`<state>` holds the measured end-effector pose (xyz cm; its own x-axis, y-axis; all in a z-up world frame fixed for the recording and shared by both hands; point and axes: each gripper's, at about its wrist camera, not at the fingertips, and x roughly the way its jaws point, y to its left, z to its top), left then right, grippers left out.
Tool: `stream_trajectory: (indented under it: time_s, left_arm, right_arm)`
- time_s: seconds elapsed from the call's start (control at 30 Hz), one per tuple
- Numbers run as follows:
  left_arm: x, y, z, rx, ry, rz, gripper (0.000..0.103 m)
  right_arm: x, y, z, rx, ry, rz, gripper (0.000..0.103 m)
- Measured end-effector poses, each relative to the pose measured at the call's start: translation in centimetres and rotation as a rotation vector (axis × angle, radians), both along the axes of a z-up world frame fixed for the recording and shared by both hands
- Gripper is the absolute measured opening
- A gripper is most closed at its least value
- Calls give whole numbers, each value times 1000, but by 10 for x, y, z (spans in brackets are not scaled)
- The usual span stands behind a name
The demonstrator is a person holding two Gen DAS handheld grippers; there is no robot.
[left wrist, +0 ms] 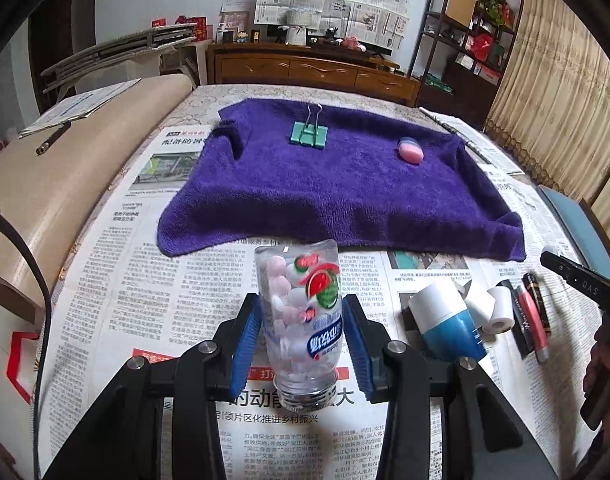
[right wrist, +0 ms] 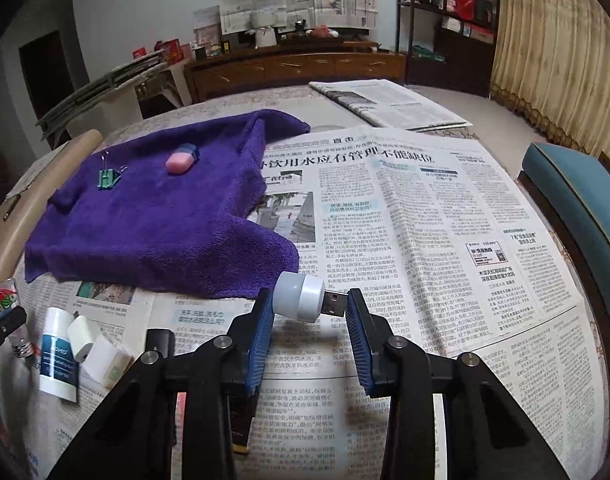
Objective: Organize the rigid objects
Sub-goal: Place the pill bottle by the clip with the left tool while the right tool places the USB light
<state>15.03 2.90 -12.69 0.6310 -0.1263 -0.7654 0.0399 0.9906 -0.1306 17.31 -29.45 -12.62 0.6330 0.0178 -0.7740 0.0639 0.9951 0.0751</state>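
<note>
My left gripper (left wrist: 301,300) is shut on a clear candy bottle (left wrist: 297,328), held upside down with its metal cap lowest, just above the newspaper-covered table (left wrist: 177,280). Beyond it lies a purple towel (left wrist: 337,200) carrying a green binder clip (left wrist: 310,136) and a pink and blue eraser (left wrist: 410,151). My right gripper (right wrist: 310,300) is shut on a small white USB light (right wrist: 299,296), its plug pointing right, a little right of the towel (right wrist: 157,216). The clip (right wrist: 108,178) and eraser (right wrist: 181,161) also show in the right wrist view.
A blue and white bottle (left wrist: 449,320), a white roll (left wrist: 497,308), a lipstick (left wrist: 533,320) and a black item (right wrist: 159,340) lie between the grippers. A teal chair (right wrist: 577,192) stands at the right edge, a beige padded roll (left wrist: 65,184) at the left. A folded newspaper (right wrist: 385,104) lies far back.
</note>
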Motion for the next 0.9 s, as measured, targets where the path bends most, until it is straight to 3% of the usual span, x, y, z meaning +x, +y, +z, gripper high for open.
stream_trajectory:
  time_s: [0.07, 0.37, 0.5, 0.9]
  left_arm:
    - [1, 4, 3, -32, 1, -5, 39]
    - [4, 2, 8, 1, -1, -7, 39]
    - [4, 5, 7, -23, -6, -5, 38]
    - [19, 4, 34, -63, -26, -30, 38]
  right_arm:
    - [-2, 2, 4, 7, -9, 6, 37]
    - [-3, 8, 9, 21, -19, 35, 37]
    - [-2, 11, 6, 29, -11, 48, 37]
    - [2, 19, 16, 71, -22, 82, 37]
